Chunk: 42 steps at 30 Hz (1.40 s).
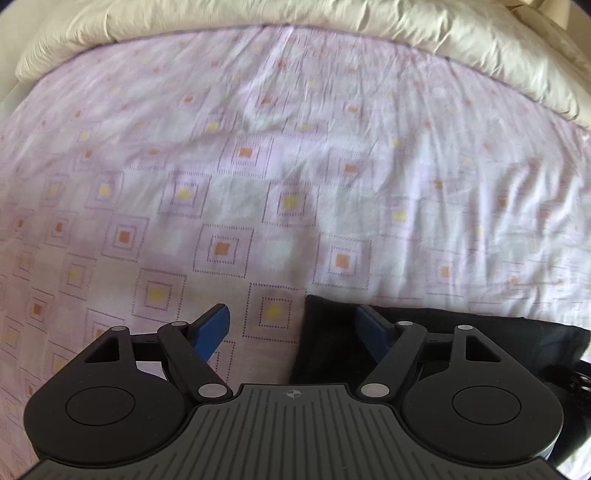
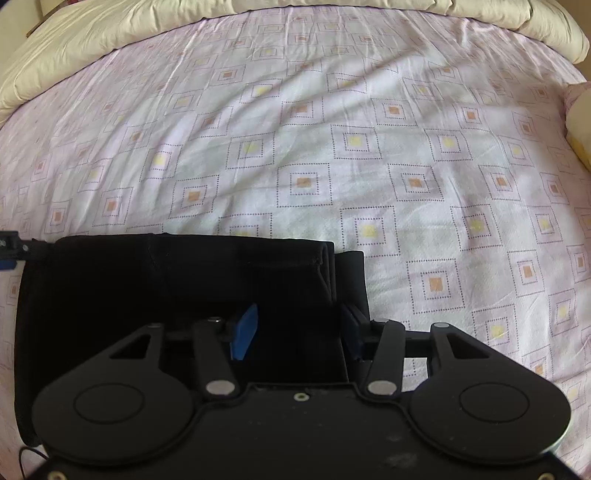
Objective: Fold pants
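A bed sheet (image 1: pixel 332 147), pale pink and printed with dotted squares around small yellow and orange centres, covers the bed and lies lightly wrinkled. A cream duvet (image 1: pixel 406 33) is bunched along the sheet's far edge. At the right edge of the right wrist view, something pale yellow (image 2: pixel 580 122) rests on the sheet.

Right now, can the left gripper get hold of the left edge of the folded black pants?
Probably yes. The left gripper stands open astride the edge of the black pants: one finger over the bedsheet, the other over the cloth. Nothing lies between.
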Available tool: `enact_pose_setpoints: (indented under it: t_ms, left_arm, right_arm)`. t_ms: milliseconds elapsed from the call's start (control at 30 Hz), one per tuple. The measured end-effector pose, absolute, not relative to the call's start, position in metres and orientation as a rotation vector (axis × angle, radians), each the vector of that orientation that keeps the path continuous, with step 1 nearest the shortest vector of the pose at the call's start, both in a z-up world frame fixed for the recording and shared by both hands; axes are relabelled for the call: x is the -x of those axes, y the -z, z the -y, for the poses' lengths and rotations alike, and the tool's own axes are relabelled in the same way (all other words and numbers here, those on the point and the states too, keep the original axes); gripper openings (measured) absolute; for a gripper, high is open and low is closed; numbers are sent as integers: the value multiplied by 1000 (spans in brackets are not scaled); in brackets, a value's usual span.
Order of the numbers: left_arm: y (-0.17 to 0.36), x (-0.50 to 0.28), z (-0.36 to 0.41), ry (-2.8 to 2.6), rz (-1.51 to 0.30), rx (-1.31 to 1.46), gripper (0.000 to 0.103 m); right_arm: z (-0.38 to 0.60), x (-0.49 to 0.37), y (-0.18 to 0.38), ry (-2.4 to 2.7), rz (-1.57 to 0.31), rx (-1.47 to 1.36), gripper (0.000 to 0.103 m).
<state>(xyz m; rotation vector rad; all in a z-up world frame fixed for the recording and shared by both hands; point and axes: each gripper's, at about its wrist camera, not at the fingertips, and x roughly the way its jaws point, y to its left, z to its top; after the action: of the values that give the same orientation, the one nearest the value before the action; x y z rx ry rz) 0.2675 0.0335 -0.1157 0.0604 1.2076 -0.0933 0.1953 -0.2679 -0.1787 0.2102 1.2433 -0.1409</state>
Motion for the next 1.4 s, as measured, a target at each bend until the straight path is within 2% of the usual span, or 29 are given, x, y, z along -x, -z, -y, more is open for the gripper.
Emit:
enact_pose_setpoints:
  t_ms: [100, 267, 333, 400, 433, 633, 733, 833, 867, 900, 933, 967, 1067, 1167, 1400]
  left_arm:
    - [93, -251, -35, 131, -1153, -75, 74]
    - [72, -213, -42, 182, -1125, -91, 74]
    - [73, -194, -41, 204, -1139, -119, 74]
    - [84, -176, -41, 227, -1169, -144, 74]
    - [91, -168, -42, 238, -1194, -149, 74]
    - [138, -141, -46, 220, -1316, -180, 75]
    - [143, -146, -56, 173, -1348, -72, 75]
    - [132, -147, -48, 193, -1307, -122, 74]
    - [125, -147, -45, 209, -1280, -142, 74]
    - [118, -147, -43, 225, -1254, -151, 74]
    - [111, -148, -42, 237, -1229, -153, 74]
    - [105, -150, -40, 245, -1204, -152, 74]
    - [95, -160, -38, 268, -1157, -128, 74]
    - [100, -174, -33, 282, -1161, -119, 74]
    - [133, -198, -28, 335, -1218, -129, 77]
  right_arm:
    - [265, -195, 168, 155, -1248, -171, 49]
    - [253, -174, 130, 144, -1114, -110, 50]
    - [246, -161, 120, 99, -1090, -115, 44]
    - [239, -151, 119, 51, -1097, -123, 22]
    - [236, -145, 122, 36, -1114, -122, 20]
    - [227, -125, 154, 45, -1220, -97, 19]
    - [221, -125, 161, 34, -1226, -52, 19]
    - [222, -128, 159, 33, -1227, -53, 21]
    - [224, -128, 157, 35, -1222, -68, 25]
    - [226, -127, 153, 39, -1211, -89, 37]
    - [229, -125, 149, 45, -1194, -107, 44]
    - [231, -122, 142, 62, -1166, -121, 55]
    - [240, -116, 131, 126, -1096, -127, 64]
    - [254, -117, 130, 171, -1072, -154, 81]
    - [286, -137, 161, 115, -1167, -319, 81]
